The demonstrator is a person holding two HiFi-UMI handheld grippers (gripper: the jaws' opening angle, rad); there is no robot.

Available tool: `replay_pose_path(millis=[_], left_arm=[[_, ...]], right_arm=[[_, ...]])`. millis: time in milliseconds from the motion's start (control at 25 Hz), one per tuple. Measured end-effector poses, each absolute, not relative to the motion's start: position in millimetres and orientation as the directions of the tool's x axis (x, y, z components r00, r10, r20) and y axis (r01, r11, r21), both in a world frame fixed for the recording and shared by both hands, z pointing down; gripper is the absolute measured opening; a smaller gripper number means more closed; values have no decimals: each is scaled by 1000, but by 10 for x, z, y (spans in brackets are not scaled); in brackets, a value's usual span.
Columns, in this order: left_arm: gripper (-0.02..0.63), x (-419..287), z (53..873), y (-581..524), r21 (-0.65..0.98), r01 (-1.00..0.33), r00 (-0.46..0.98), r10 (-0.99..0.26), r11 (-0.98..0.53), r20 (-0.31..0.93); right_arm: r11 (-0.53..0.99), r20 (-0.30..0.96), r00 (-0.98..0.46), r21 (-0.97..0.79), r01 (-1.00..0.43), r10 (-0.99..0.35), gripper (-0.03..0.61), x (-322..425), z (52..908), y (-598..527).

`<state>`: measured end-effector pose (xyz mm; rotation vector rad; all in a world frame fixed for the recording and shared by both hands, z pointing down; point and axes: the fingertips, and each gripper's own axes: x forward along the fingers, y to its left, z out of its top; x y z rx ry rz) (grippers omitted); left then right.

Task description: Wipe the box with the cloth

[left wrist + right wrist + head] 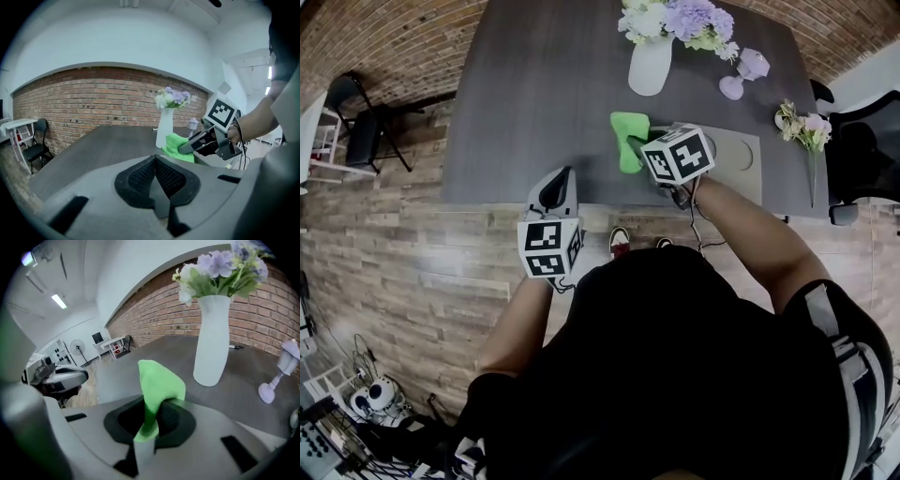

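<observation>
One flower vase (651, 67), cloth (628, 142) perhaps touching box (748, 178)

cloth (626, 133): soft fabric | table (534, 94): matt wood-grain | vase (651, 67): smooth matt

Cloth (627, 139) bright green; vase (650, 67) white; table (534, 94) dark grey; wall (84, 103) red brick.

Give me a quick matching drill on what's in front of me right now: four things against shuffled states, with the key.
Things:
1. cloth
2. left gripper
3. vase
4. box

States:
A. holds flowers
B. fingers shut, nothing between them
C. grey, lying flat on the table
D. pinched in the right gripper

Pairs: 1-D, 2-B, 3-A, 4-C.
</observation>
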<state>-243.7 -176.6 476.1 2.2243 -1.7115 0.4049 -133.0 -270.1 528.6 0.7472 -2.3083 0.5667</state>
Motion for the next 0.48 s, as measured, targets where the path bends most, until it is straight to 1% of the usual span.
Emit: replay_pose_path(millis=[120,240,480], left_arm=[[8,-2292,4747,-1835,65,-964,263,-876,-259,403],[8,-2008,4707,-1923,59,-951,302,-867,-304,397],[8,-1276,4624,-2068,46,-909,398,-834,-413,382]], right_arm=[[726,663,-638,-202,-657,-392,41,-1099,5211,-2777],[657,668,-594,-204,-726,-448,41,-568,5237,-2919],[503,722,-420,-114,-857,-551,41,847,5380,-2985]])
